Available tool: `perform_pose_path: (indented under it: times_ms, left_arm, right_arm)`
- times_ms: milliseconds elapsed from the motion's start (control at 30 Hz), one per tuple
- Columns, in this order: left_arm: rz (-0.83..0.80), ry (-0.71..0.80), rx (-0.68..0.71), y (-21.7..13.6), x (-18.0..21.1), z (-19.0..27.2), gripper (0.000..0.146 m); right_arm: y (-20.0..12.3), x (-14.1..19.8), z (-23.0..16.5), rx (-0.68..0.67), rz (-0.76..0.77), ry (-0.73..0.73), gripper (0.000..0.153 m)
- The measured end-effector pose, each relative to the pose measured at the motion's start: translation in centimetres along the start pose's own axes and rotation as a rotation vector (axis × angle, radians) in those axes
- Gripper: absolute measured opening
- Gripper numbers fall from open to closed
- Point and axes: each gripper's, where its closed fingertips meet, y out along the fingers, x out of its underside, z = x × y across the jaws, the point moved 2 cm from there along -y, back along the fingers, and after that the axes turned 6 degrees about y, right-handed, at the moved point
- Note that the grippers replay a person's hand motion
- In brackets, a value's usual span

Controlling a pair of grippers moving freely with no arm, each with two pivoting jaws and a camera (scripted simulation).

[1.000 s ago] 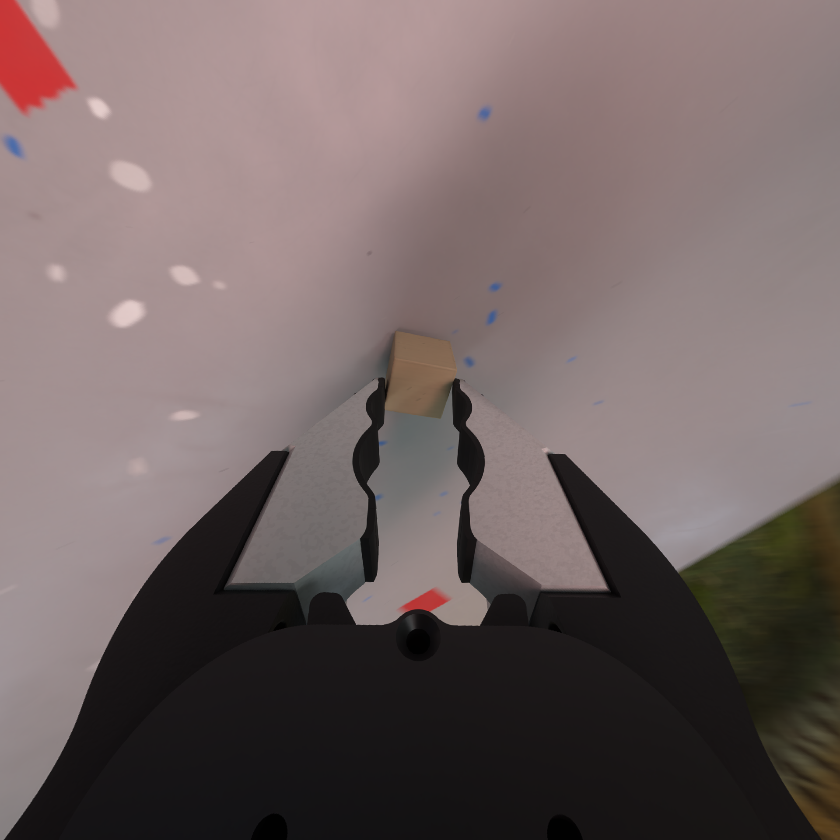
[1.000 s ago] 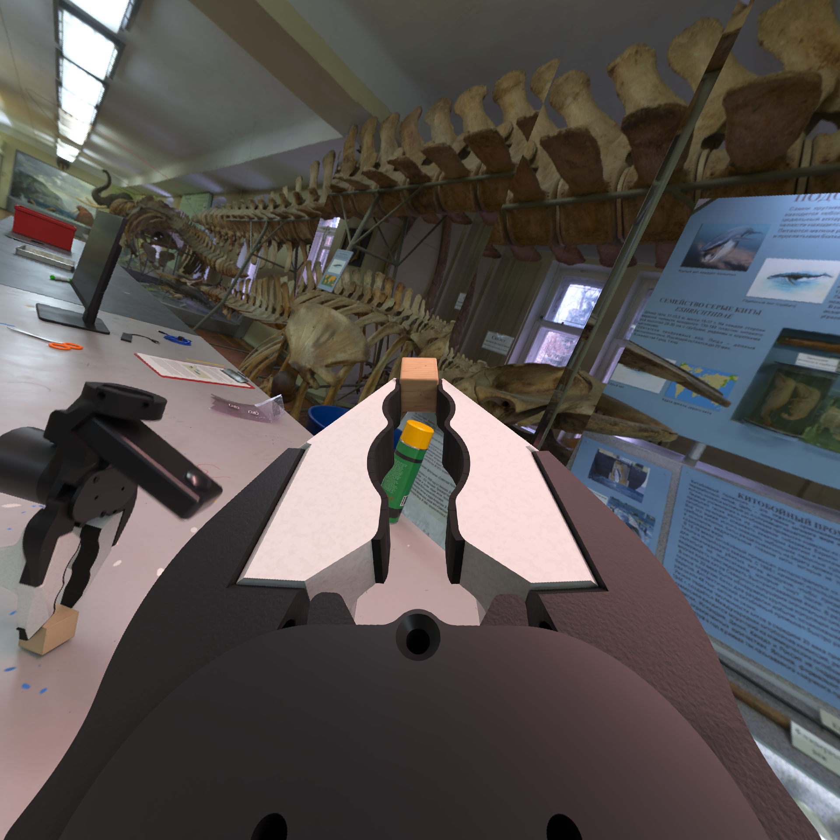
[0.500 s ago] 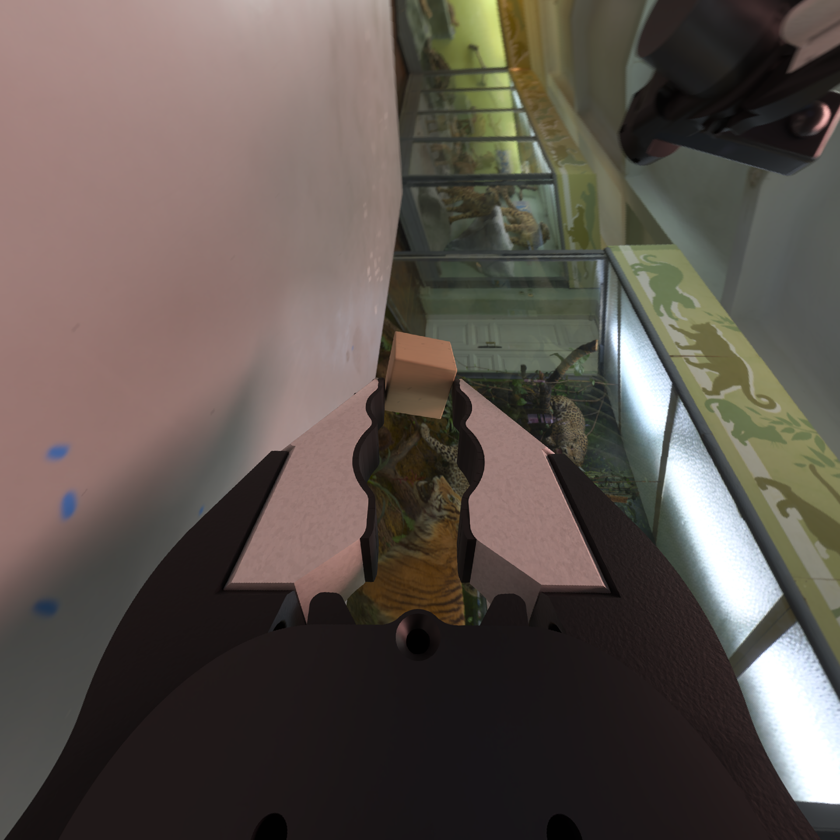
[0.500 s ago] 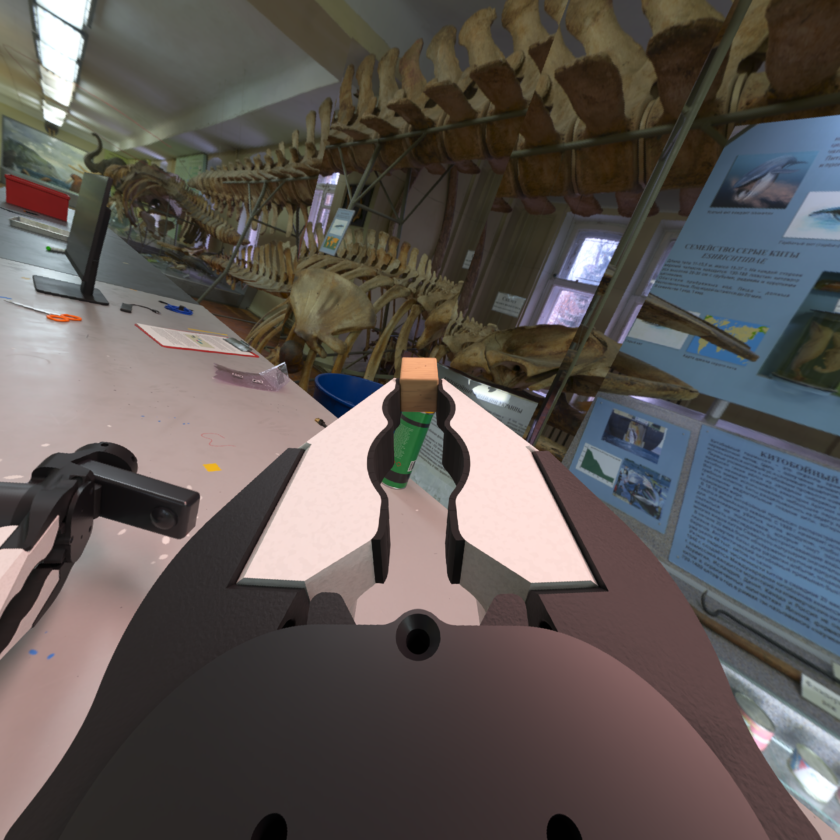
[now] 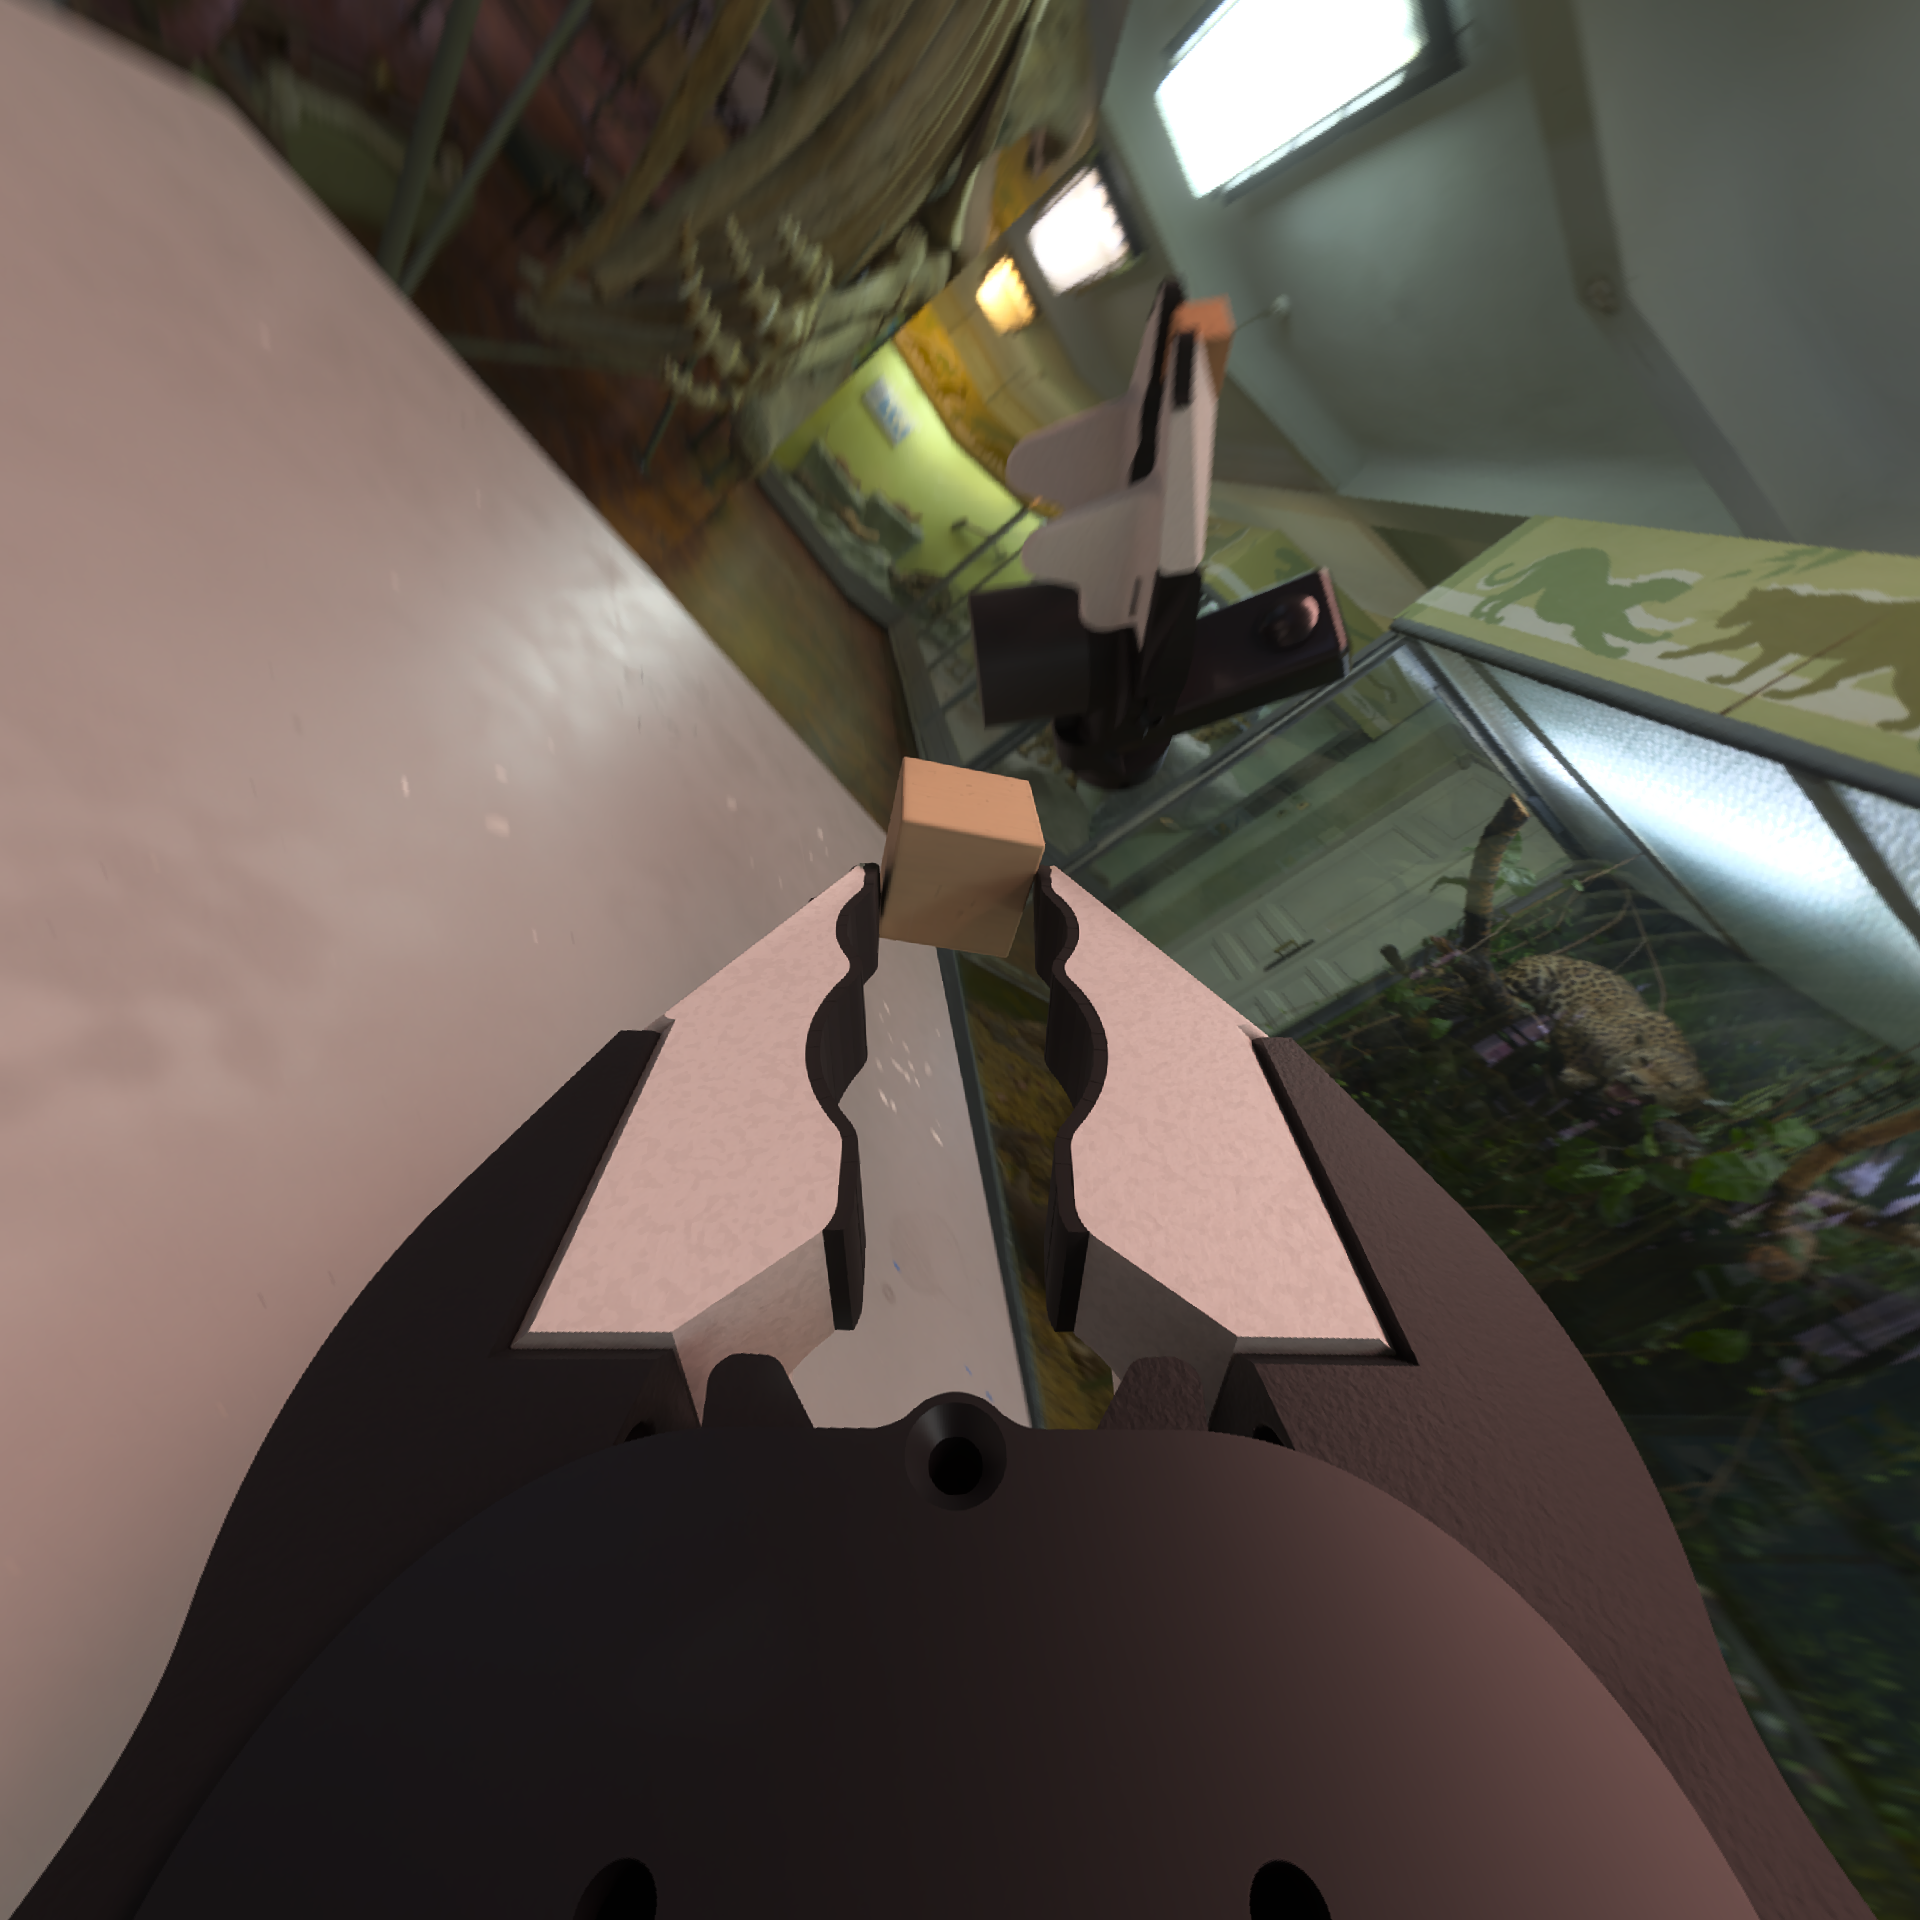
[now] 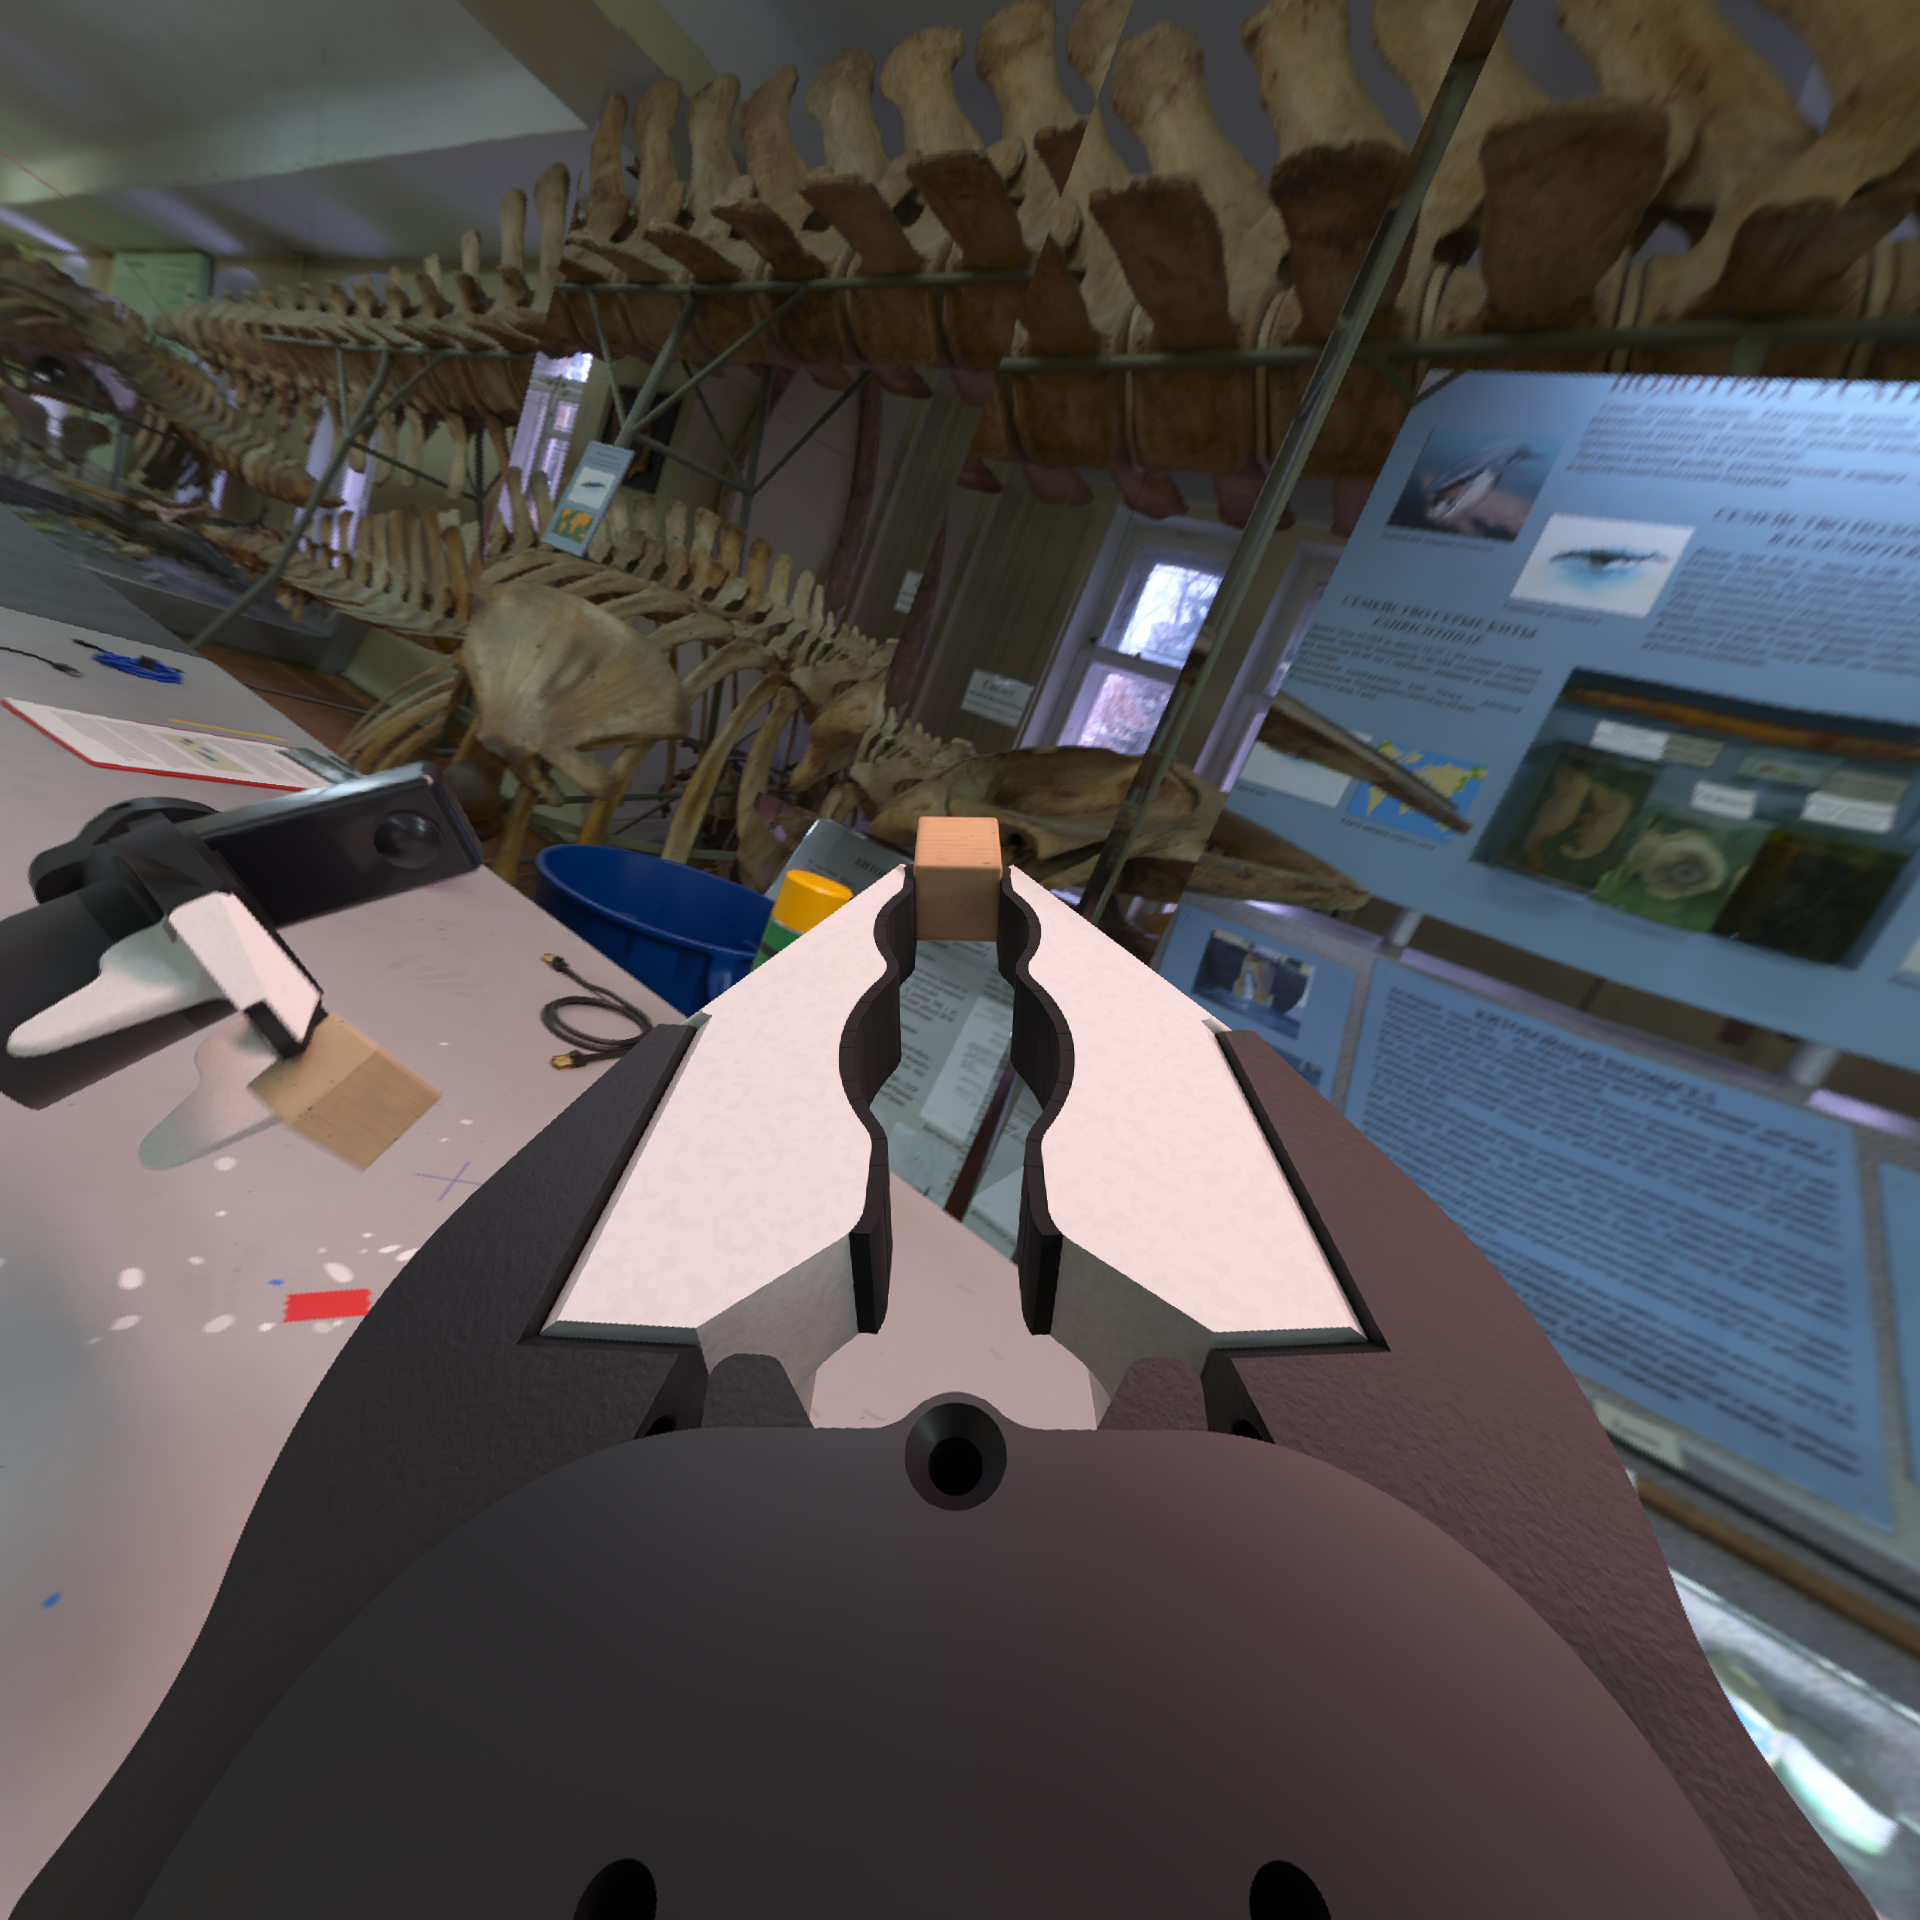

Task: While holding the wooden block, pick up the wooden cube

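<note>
My left gripper (image 5: pixel 958 896) is shut on the wooden cube (image 5: pixel 966 847), a pale cube pinched at the fingertips and held above the pale table (image 5: pixel 312 727). In the right wrist view the left gripper (image 6: pixel 278 1031) lies tilted at the left, with the cube (image 6: pixel 348 1091) just above the table (image 6: pixel 312 1455) and its shadow below. My right gripper (image 6: pixel 956 896) is shut on the small wooden block (image 6: pixel 957 875), held in the air past the table edge. In the left wrist view the right gripper (image 5: pixel 1184 348) and its block (image 5: pixel 1205 320) are farther off, upper right.
A blue bin (image 6: pixel 644 914) and a green bottle with a yellow cap (image 6: pixel 805 902) stand past the table edge. A black cable (image 6: pixel 592 1023), a red-edged sheet (image 6: pixel 156 743) and a red tape piece (image 6: pixel 327 1304) lie on the table. Glass display cases (image 5: pixel 1558 935) stand beyond.
My left gripper has lifted the wooden cube off the table and swung round towards the room. My right gripper kept its block and turned slightly right.
</note>
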Motion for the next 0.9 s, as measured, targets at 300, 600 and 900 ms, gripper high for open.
perform_pose_path:
  times_ms: [300, 600, 900]
  left_arm:
    - [0.159, 0.268, -0.013, -3.2, -2.6, 1.7, 0.029]
    - [0.134, 0.397, -0.112, -2.8, -2.6, 2.1, 0.029]
    - [0.145, 0.525, -0.205, -2.5, -2.8, 1.9, 0.029]
  right_arm:
    - [0.2, -2.5, -3.1, 0.013, 0.038, -0.169, 0.014]
    - [1.5, -2.1, -8.3, -0.111, -0.099, -0.31, 0.014]
    - [1.8, -1.0, -9.9, -0.074, -0.293, -0.458, 0.014]
